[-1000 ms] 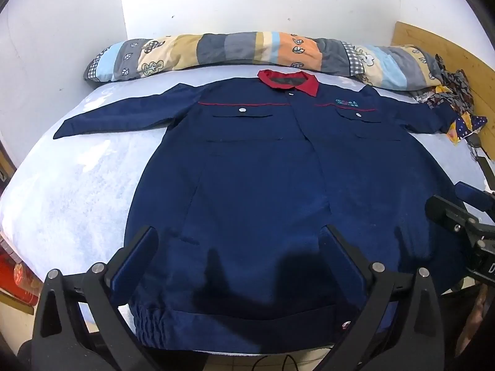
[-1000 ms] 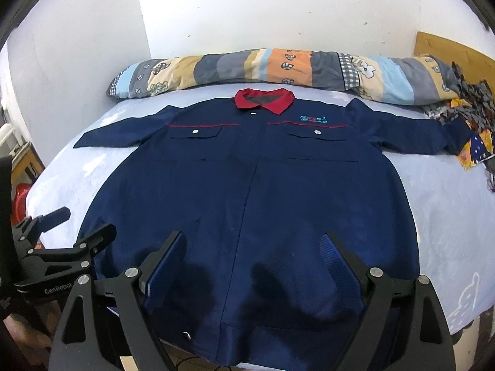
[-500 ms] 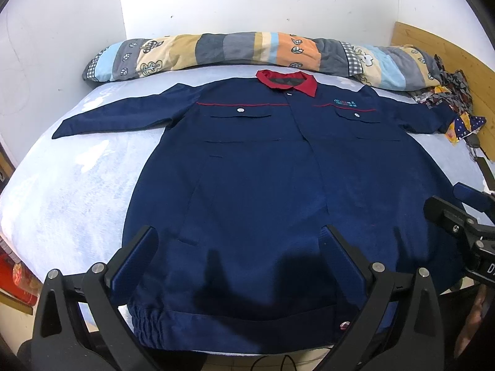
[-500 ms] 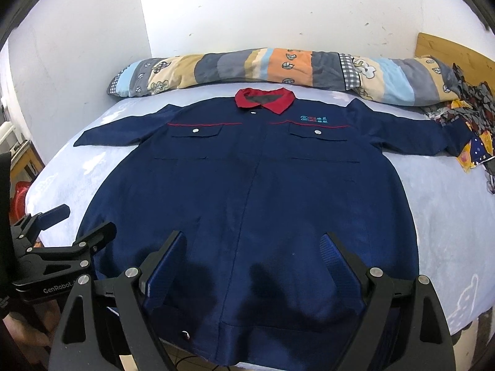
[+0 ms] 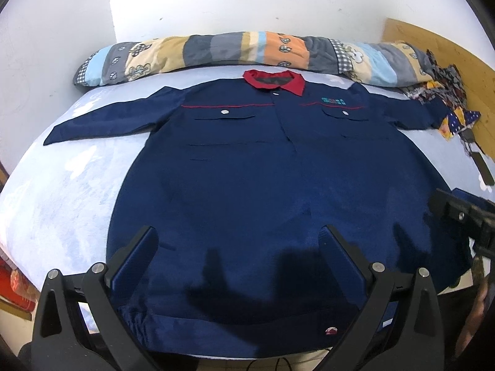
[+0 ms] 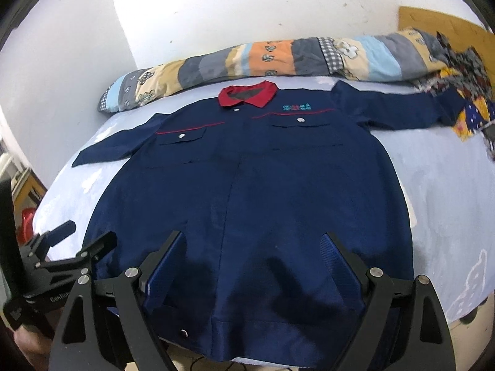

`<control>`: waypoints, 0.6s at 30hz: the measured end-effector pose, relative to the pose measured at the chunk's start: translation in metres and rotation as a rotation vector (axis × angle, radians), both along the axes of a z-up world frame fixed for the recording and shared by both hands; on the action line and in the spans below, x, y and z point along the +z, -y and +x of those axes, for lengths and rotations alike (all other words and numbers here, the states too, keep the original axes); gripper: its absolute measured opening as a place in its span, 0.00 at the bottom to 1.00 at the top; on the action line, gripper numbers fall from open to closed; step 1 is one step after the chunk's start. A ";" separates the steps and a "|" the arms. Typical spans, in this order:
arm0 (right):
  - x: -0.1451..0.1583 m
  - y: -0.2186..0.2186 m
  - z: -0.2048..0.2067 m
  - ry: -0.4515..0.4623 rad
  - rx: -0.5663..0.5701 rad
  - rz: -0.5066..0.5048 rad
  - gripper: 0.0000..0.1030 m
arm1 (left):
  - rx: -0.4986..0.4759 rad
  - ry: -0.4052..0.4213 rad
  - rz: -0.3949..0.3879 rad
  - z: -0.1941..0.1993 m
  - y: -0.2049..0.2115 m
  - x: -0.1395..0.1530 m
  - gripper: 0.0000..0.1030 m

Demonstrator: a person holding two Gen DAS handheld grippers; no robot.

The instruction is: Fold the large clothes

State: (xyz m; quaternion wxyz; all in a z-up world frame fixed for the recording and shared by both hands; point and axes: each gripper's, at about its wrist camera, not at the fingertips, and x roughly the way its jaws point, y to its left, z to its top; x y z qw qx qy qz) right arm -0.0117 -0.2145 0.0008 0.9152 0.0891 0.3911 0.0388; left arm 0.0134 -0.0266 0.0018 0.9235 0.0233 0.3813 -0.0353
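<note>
White walls and a pale blue bed (image 5: 68,185) frame our navy jacket (image 5: 278,185), spread flat before any fold.

We hold the left gripper (image 5: 238,256) and right gripper (image 6: 252,259) above the jacket's hem, jaws wide apart and empty, likely readying a first grasp. Beyond the jacket's red collar (image 6: 247,94) lies a patchwork bolster (image 6: 278,58). No containers show.

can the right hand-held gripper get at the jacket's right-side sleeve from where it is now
Probably yes. The right hand-held gripper is open above the hem of the navy jacket, and the sleeve lies flat on the bed sheet with nothing between. Its cuff reaches the patterned cloth pile, so aim short of that.
</note>
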 end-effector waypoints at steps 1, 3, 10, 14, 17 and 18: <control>0.000 0.003 -0.001 -0.001 -0.007 0.009 0.88 | -0.006 0.004 -0.003 -0.001 0.002 0.000 1.00; 0.001 0.005 -0.002 0.002 -0.010 0.014 0.88 | -0.017 0.002 -0.011 -0.002 0.004 0.000 1.00; 0.009 0.021 -0.004 -0.005 -0.004 0.085 0.87 | -0.032 0.043 0.076 0.020 0.021 0.012 1.00; 0.028 0.076 0.002 0.020 -0.052 0.240 0.87 | -0.048 0.105 0.170 0.059 0.030 0.022 1.00; 0.040 0.152 0.015 0.047 -0.168 0.322 0.88 | -0.023 0.103 0.203 0.089 0.028 0.016 1.00; 0.041 0.175 0.021 0.041 -0.201 0.334 0.88 | -0.019 0.086 0.185 0.095 0.026 0.014 1.00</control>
